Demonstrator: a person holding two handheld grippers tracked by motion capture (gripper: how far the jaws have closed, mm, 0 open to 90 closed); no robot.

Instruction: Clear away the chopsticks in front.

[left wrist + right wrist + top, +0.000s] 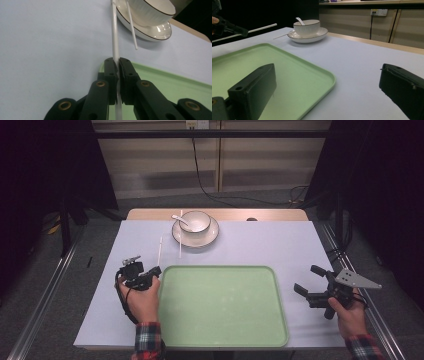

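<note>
Gripping a white chopstick (pixel 115 37), the left gripper (pixel 152 271) has its jaws clamped tight on the stick, at the green tray's (pixel 225 340) left rim w/ the stick pointing toward the far side. A 2nd chopstick (pixel 180 240) leans on the saucer (pixel 210 236), which holds a bowl (pixel 196 221) & spoon (pixel 179 219). Right gripper (pixel 310 282) sits right of the tray, jaws spread wide, nothing between them.

The high view looks down over my worktop (pixel 260 245) from my side. My tool cameras sit low and close, looking along the jaws; all share the tray (pixel 225 340) and bowl (pixel 196 221).
</note>
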